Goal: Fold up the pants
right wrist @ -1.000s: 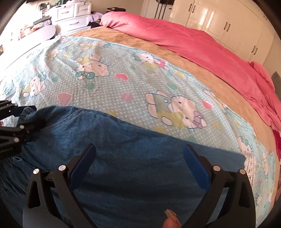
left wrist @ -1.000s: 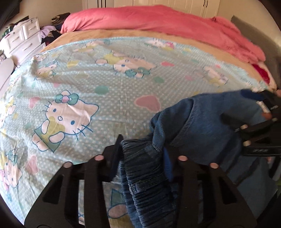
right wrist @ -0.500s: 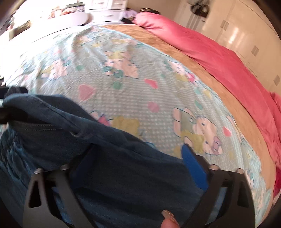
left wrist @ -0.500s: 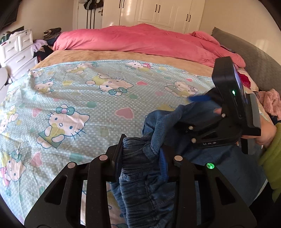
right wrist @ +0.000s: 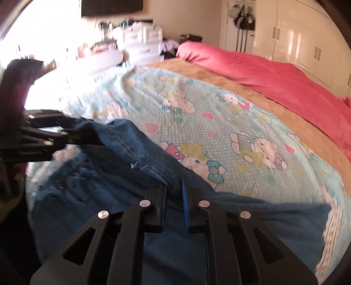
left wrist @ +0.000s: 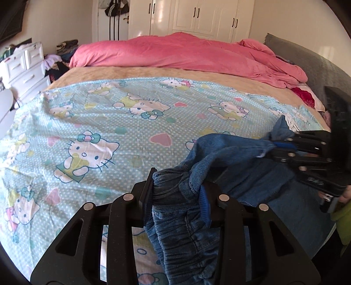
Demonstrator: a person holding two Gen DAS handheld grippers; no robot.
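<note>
**Blue denim pants held up over the bed**

The pants [left wrist: 230, 157] are dark blue denim with a gathered elastic waistband [left wrist: 175, 182]. They are bunched and partly raised off the cartoon-print bedsheet [left wrist: 109, 122], near its front edge. The waistband is pinched at one point, a stitched seam [right wrist: 140, 157] at another, and the cloth between sags in folds. The lower part lies spread on the sheet.

Blue denim pants [left wrist: 230, 157] between black jaws with blue pads [left wrist: 204, 199]. Beyond the jaws, a light blue sheet [left wrist: 131, 136] with white dots, pink hearts and white cartoon cats. Farther off, a tan blanket [left wrist: 136, 72], a pink quilt [left wrist: 186, 52], white cupboards [left wrist: 197, 17].
</note>
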